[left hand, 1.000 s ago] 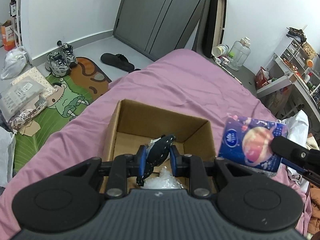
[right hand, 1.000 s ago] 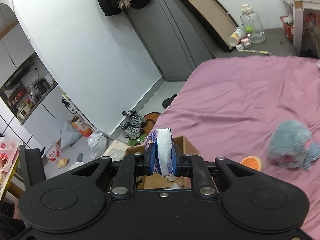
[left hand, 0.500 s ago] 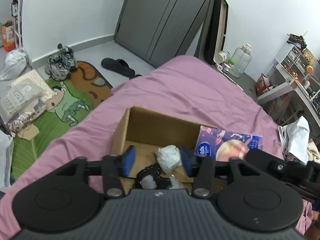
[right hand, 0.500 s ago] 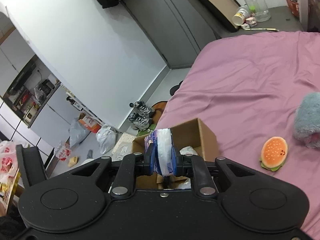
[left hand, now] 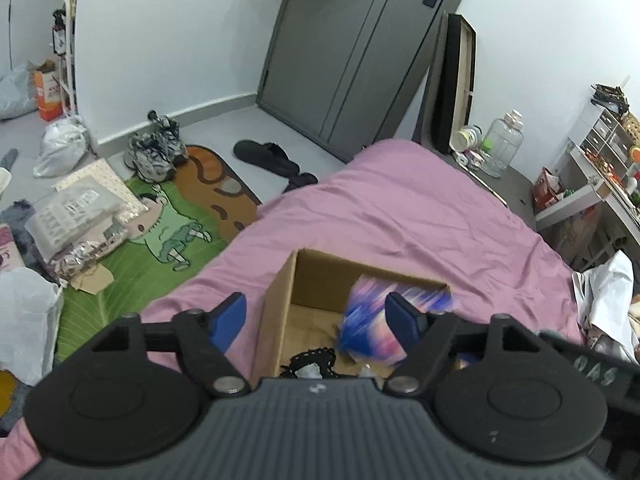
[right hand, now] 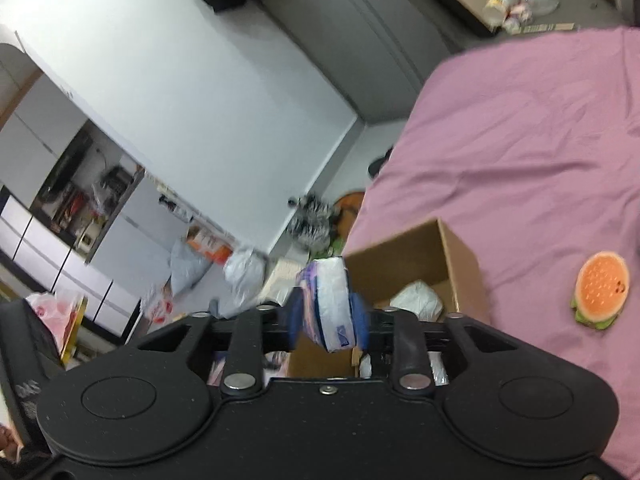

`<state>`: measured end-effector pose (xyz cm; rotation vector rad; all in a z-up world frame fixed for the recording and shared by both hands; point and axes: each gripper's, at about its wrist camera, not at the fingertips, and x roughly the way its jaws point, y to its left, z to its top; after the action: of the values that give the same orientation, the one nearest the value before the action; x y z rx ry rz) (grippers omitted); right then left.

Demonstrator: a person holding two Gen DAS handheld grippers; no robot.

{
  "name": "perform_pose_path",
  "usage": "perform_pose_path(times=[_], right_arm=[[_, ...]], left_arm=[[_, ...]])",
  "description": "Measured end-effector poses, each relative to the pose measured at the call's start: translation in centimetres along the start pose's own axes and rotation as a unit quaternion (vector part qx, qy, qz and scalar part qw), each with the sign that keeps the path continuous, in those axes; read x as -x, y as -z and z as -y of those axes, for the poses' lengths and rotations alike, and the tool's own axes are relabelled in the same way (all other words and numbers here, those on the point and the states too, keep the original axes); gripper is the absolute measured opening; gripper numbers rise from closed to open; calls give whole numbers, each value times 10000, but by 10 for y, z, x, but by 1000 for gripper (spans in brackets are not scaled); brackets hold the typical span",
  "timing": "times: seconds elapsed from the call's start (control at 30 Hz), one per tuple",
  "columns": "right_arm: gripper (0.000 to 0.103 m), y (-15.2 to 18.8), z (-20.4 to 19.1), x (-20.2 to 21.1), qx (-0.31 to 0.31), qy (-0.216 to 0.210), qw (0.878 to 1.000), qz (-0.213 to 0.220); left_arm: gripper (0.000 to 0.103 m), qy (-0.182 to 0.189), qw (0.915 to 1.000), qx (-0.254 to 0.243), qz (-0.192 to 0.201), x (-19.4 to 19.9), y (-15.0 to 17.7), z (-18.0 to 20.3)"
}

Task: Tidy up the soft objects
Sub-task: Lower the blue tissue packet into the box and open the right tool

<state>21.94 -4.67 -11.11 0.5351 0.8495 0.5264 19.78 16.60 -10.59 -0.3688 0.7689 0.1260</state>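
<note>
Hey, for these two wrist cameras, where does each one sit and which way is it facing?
Left wrist: sits on the left gripper, facing the cardboard box and door; open blue fingers show.
Right wrist: sits on the right gripper, tilted toward wall and floor; fingers clamp the tissue pack, burger toy at right.
Shared: box, tissue pack, pink bed.

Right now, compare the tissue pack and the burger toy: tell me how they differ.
The tissue pack sits between the right gripper fingers, over the cardboard box; the burger toy lies loose on the pink bedsheet, outside the box. The tissue pack is purple and white in plastic wrap; the burger toy is orange with a green edge. The pack looks blurred, the toy sharp. Both look soft.
</note>
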Motion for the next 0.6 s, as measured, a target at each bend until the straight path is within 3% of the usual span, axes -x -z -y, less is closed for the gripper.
perform_pose_path(times=[0.17,0.37,0.43,0.6], right_arm=[[42,1,5,16,5,175,9998,-31],[46,-6,0,33,201,556,9981,-159],[54,-9,-1,40,306,697,9968,-225],[58,-16,5,62,416,913,9944,-344]], left_arm=[[93,-210,9997,-31,-136,6,4,6],[102,-335,9993,-120,-147,20,10,15],[103,-355,9992,-127,-136,25,11,19],[103,-352,9991,-198,-159,34,17,32]])
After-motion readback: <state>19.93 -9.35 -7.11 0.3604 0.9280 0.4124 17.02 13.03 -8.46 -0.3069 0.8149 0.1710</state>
